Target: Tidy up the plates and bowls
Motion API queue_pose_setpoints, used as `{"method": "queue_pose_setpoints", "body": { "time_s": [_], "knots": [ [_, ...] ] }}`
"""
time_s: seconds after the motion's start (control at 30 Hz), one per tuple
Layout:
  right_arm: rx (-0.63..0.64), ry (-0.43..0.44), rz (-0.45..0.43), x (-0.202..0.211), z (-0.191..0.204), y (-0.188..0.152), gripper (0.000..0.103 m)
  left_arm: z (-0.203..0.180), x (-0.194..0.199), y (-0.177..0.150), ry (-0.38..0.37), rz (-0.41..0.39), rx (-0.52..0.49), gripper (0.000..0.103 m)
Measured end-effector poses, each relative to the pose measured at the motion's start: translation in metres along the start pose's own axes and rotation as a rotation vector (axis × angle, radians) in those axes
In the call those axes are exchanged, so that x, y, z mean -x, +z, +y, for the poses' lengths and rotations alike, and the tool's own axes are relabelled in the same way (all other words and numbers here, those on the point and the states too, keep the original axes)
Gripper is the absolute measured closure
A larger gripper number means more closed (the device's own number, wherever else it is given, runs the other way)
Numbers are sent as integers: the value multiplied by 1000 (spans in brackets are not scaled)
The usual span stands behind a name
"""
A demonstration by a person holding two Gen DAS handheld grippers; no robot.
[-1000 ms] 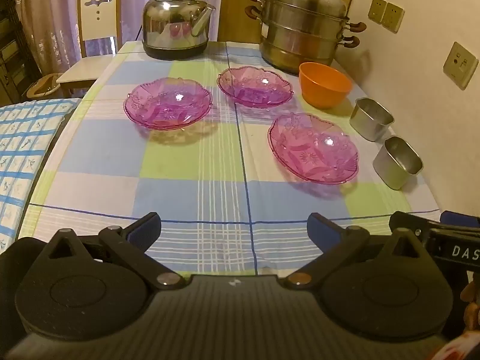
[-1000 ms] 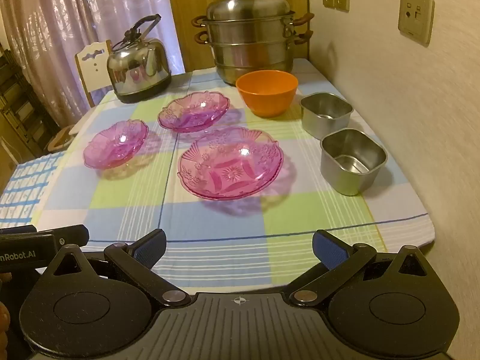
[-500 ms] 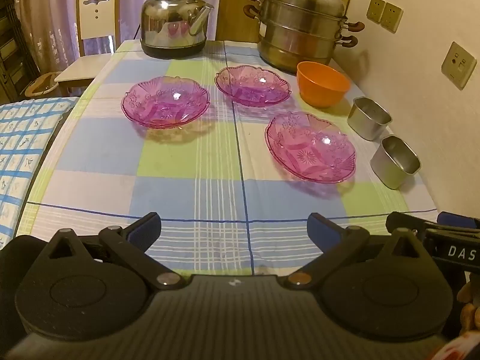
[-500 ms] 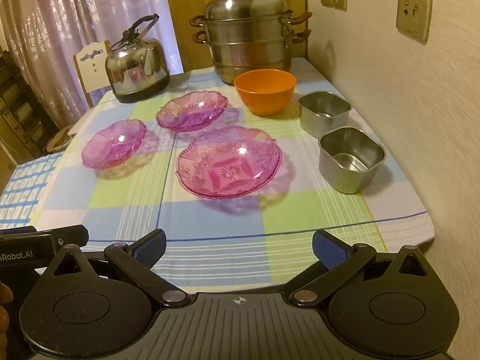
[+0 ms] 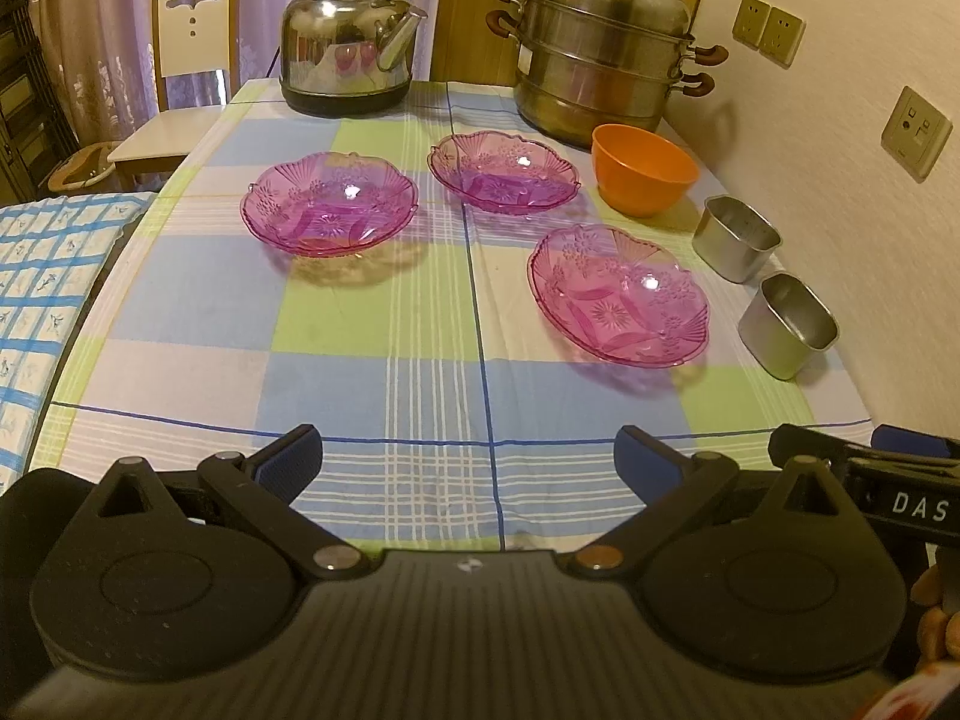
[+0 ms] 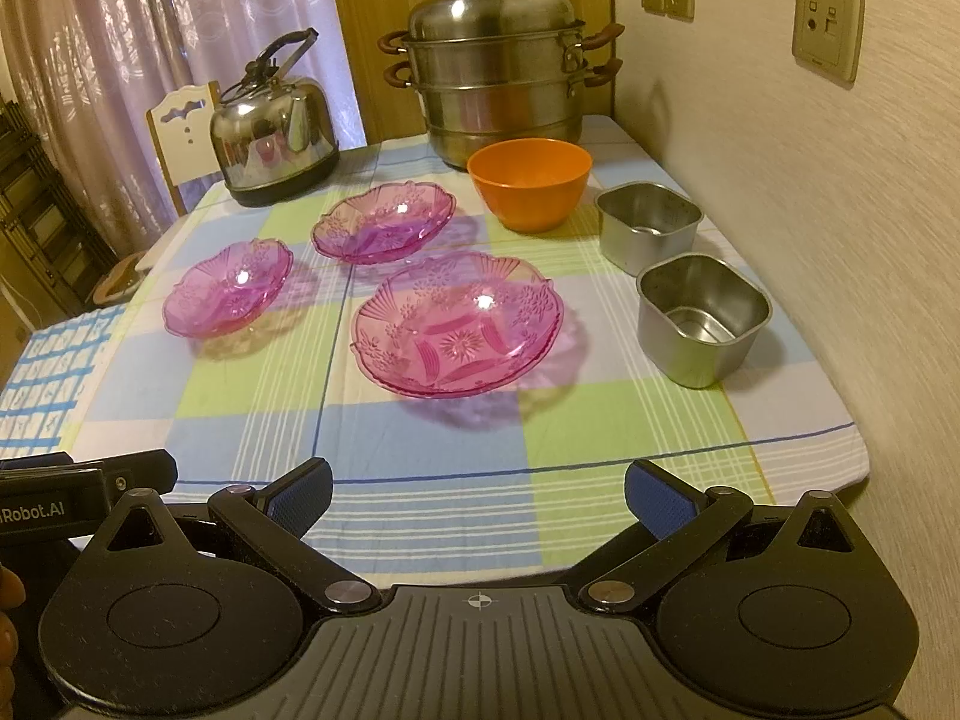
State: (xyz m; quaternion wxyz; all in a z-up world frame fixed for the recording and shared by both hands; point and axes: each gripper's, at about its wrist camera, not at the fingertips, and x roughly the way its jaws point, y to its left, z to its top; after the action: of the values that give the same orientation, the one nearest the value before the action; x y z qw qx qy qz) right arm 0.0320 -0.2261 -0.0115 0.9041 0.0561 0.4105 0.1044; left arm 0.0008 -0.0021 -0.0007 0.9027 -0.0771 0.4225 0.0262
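Hovering at the near table (image 5: 180, 300) edge, left claw (image 5: 468, 468) and right claw (image 6: 477, 495) both gape wide, empty. Nearest pink plate (image 6: 456, 324) sits mid-table; best pinch its near rim, lift level, then stack.

Warm, yellowish indoor light falls from above, leaving small white glints on the three pink cut-glass plates (image 6: 456, 324) and soft shadows on the checked tablecloth (image 6: 252, 414). Fisheye bending curves the right wall (image 6: 840, 210), which looks slightly smeared, perhaps from motion.
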Motion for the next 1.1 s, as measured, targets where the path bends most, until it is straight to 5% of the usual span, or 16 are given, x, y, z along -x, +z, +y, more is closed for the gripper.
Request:
{"method": "queue_pose_setpoints", "body": {
  "time_s": [1.1],
  "knots": [
    [1,-1,1,-1,-1,0,0,-4,1,-2,-2,1,2,0]
  ]
}}
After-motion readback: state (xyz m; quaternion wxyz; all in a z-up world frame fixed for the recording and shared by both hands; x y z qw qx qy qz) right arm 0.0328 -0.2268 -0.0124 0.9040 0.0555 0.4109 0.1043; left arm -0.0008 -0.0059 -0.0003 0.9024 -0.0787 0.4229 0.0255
